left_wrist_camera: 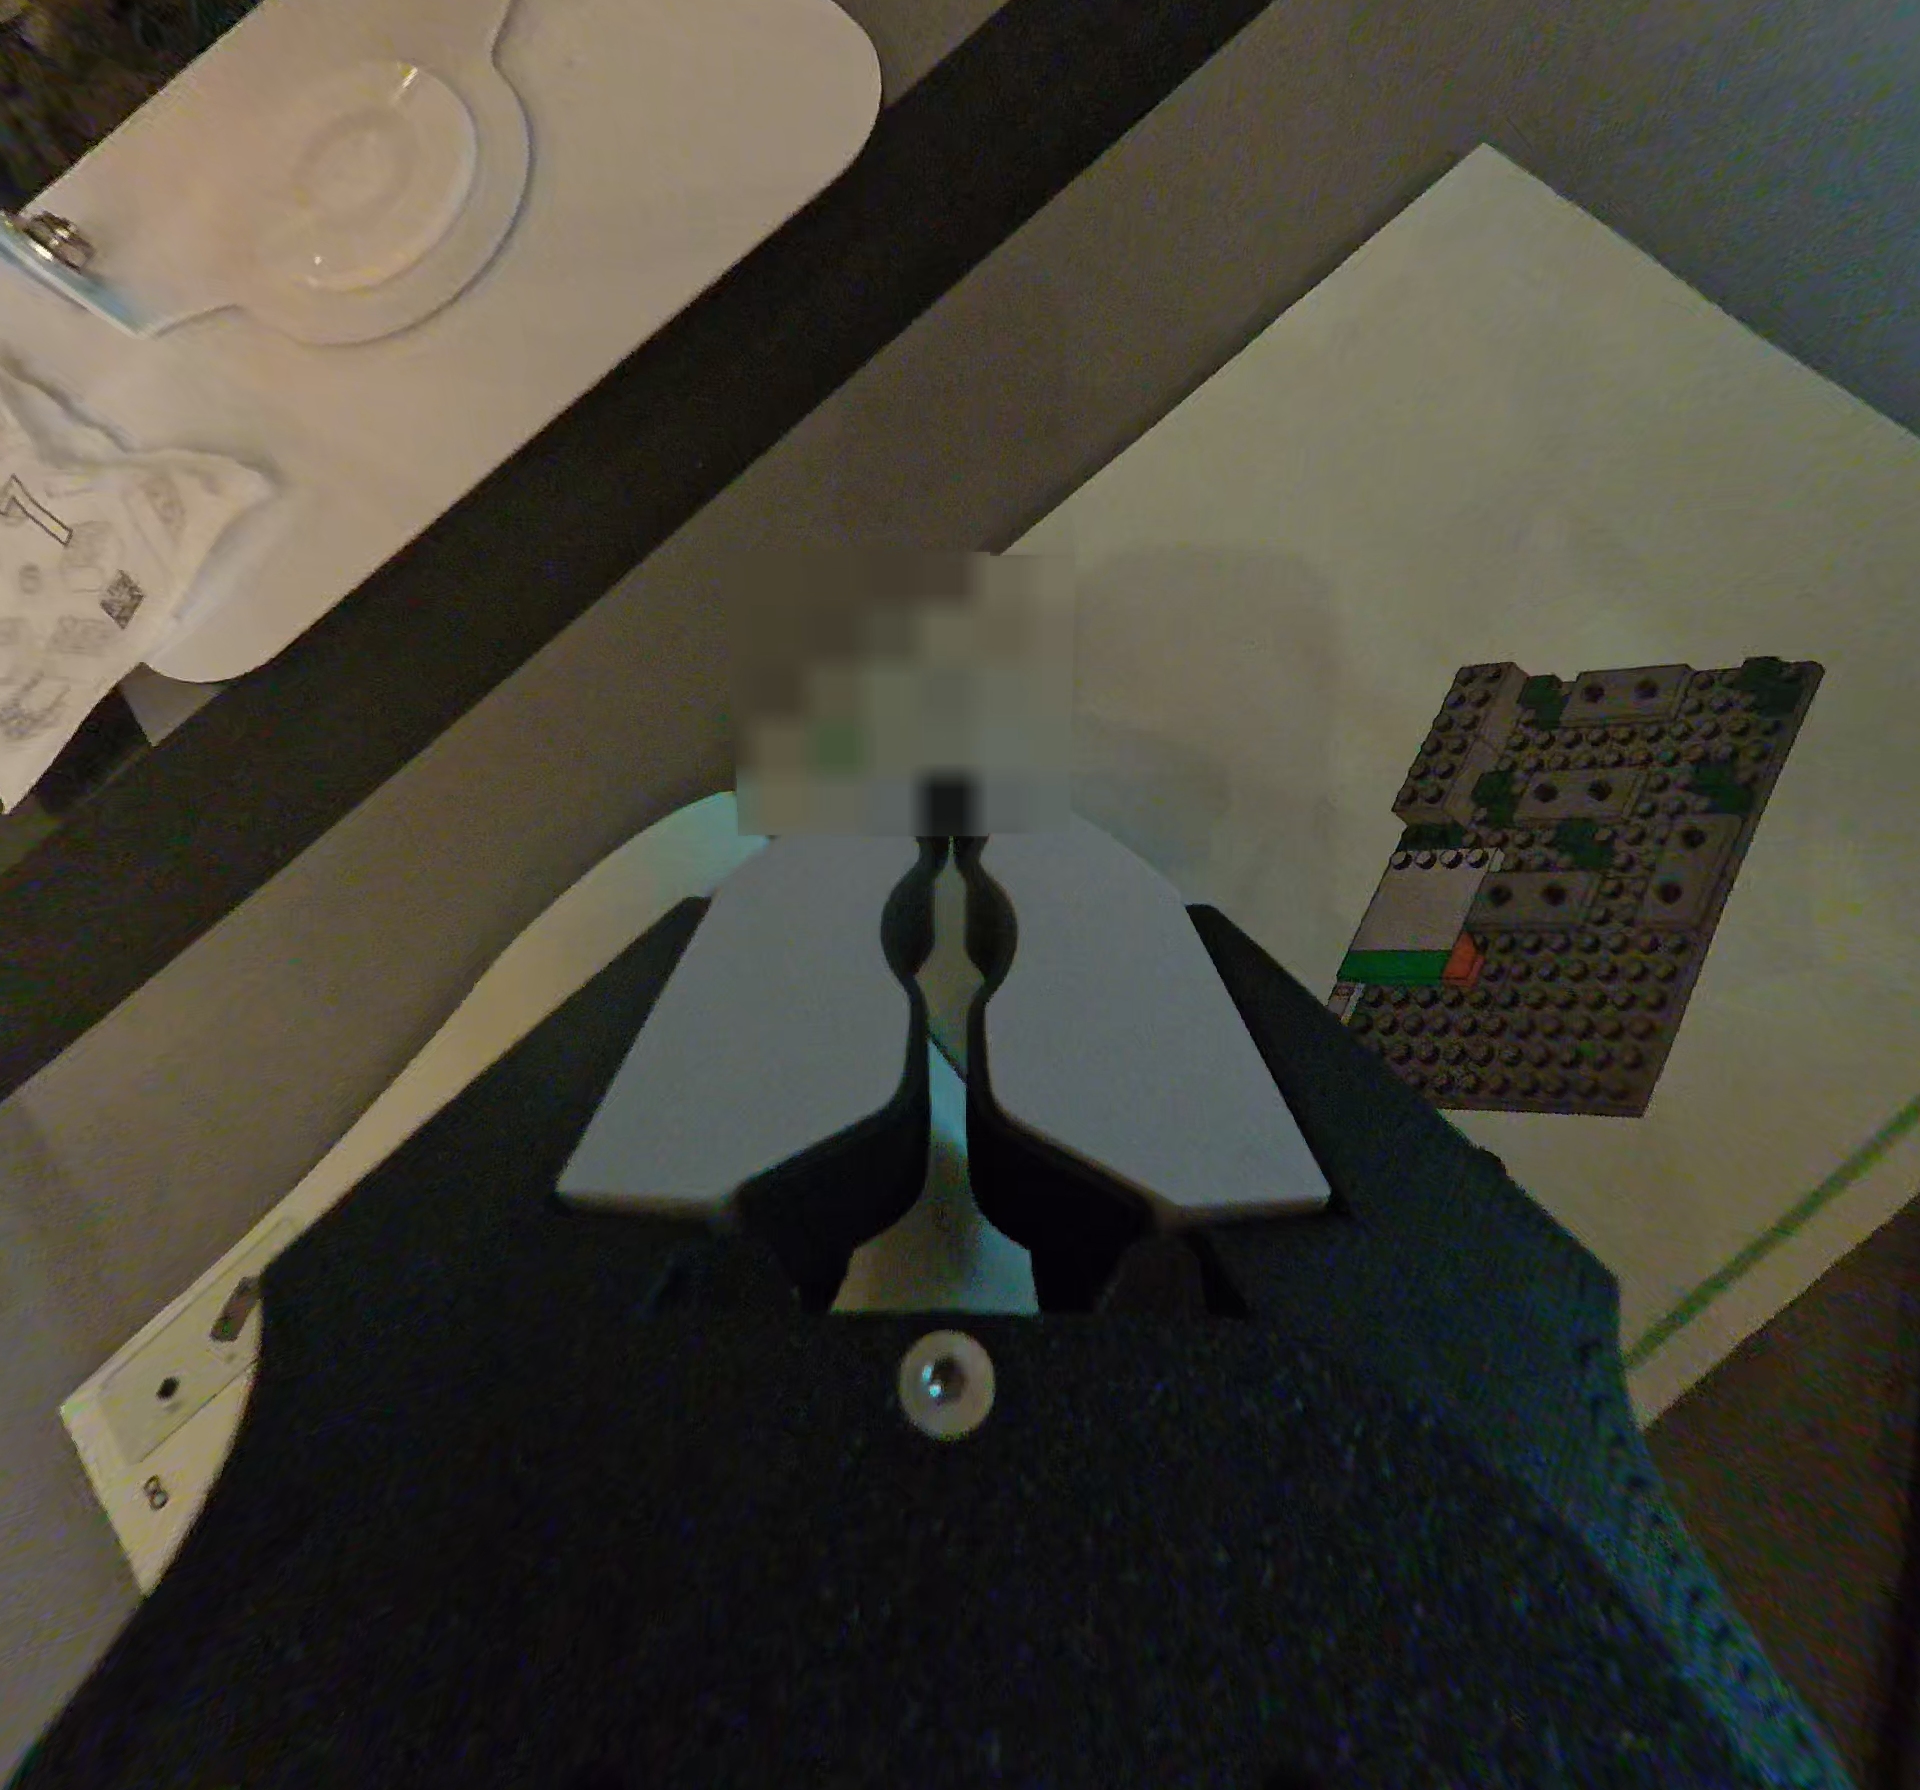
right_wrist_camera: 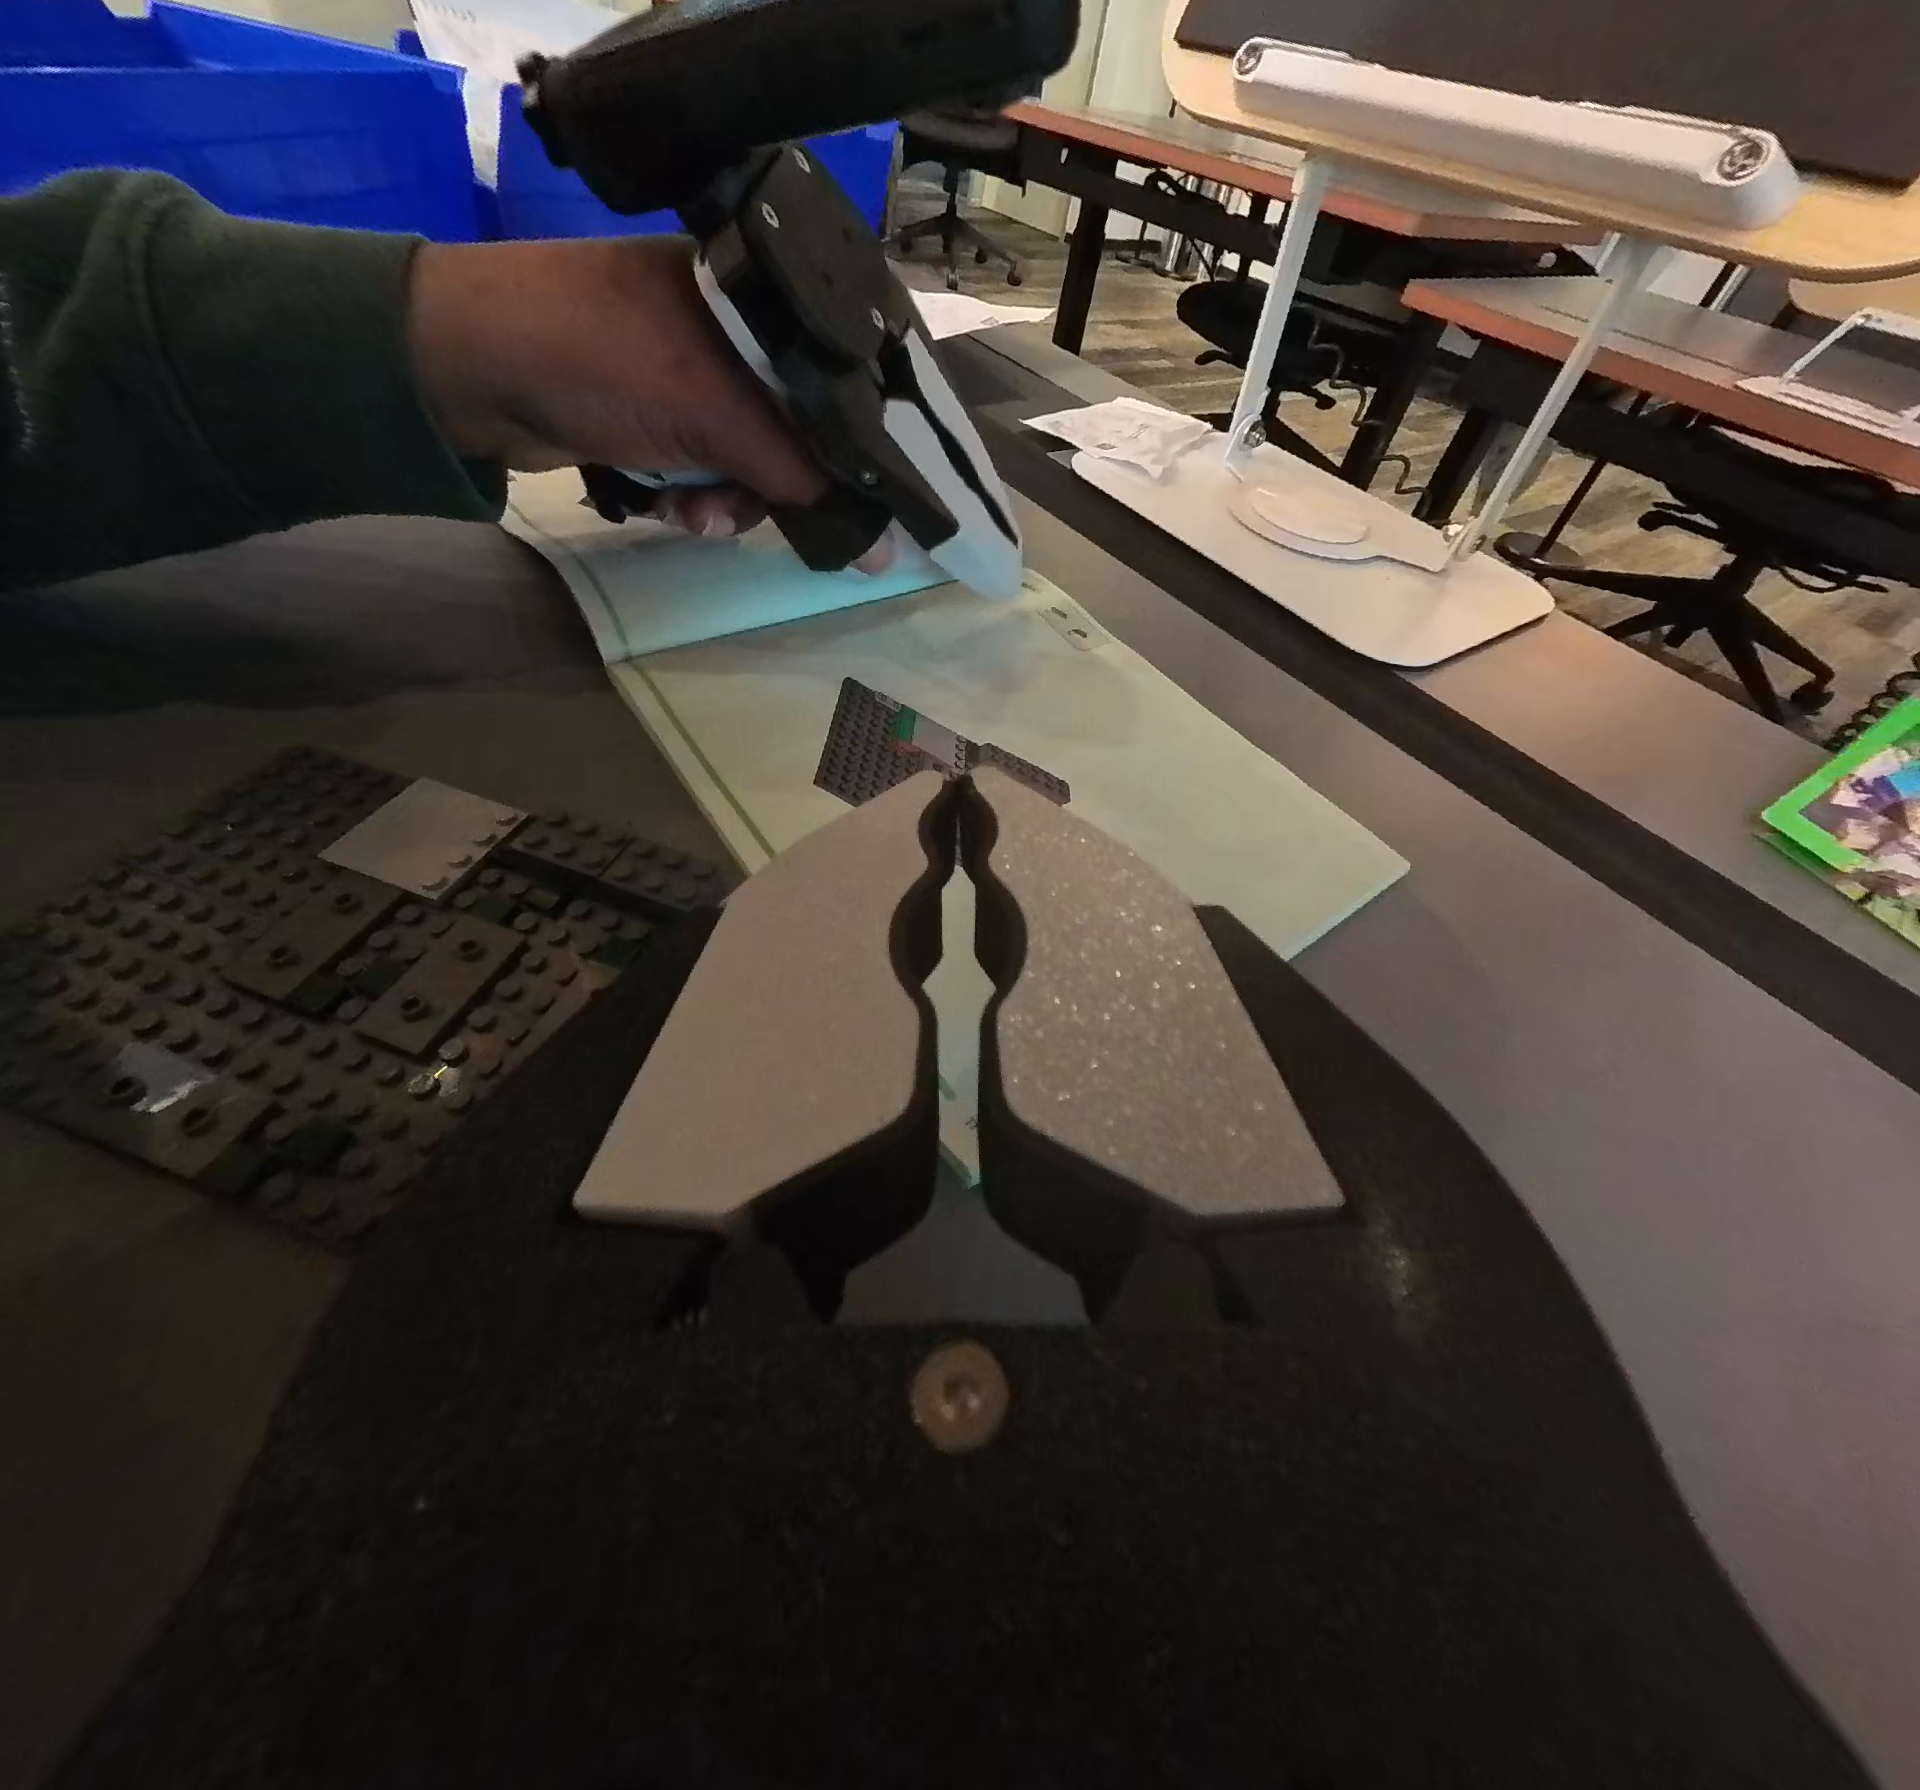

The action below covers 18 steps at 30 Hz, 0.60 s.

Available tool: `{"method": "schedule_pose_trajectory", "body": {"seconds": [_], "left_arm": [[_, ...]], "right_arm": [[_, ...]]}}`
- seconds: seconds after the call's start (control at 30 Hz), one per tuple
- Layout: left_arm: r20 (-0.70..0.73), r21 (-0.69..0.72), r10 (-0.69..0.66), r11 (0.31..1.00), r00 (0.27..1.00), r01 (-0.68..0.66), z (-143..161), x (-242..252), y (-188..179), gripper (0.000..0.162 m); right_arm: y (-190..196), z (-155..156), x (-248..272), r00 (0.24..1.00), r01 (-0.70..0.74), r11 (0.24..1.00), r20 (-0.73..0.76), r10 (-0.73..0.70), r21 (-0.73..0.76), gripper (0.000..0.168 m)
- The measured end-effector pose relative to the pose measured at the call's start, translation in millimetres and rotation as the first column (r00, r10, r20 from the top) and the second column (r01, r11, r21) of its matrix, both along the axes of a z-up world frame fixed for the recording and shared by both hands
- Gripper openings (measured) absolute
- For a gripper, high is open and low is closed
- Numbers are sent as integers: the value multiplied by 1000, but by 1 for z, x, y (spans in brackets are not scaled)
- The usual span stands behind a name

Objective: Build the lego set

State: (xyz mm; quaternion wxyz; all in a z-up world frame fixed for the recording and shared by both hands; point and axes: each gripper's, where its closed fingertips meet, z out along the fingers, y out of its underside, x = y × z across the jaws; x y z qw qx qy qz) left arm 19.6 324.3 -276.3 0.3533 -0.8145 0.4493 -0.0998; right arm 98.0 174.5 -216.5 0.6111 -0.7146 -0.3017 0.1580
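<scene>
A dark Lego baseplate [right_wrist_camera: 208, 1013] with low dark plates and a grey tile [right_wrist_camera: 426, 836] lies on the table at the left of the right wrist view. The open instruction booklet [right_wrist_camera: 1143, 764] lies beyond it; its page [left_wrist_camera: 1455, 493] shows a printed picture of the build [left_wrist_camera: 1558, 888]. My left gripper [left_wrist_camera: 951, 841] is shut, and a mosaic patch hides its tips. In the right wrist view the left gripper [right_wrist_camera: 992, 582] touches the booklet's far edge, tips down; I cannot tell whether it pinches a page. My right gripper [right_wrist_camera: 961, 784] is shut and empty above the booklet's near edge.
A white lamp base [right_wrist_camera: 1351, 577] stands on the table past a dark gap, also in the left wrist view [left_wrist_camera: 520, 182], with a crumpled printed bag [left_wrist_camera: 73, 597] beside it. Blue bins [right_wrist_camera: 260, 130] stand at the back left. A green leaflet [right_wrist_camera: 1860, 836] lies at the right.
</scene>
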Motion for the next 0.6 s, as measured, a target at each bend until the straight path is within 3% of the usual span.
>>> {"method": "schedule_pose_trajectory", "body": {"seconds": [0.6], "left_arm": [[5,-1,-5,1000,1000,5,0,0,-1,0]], "right_arm": [[0,0,0,1000,0,1000,1,0,1,0]]}}
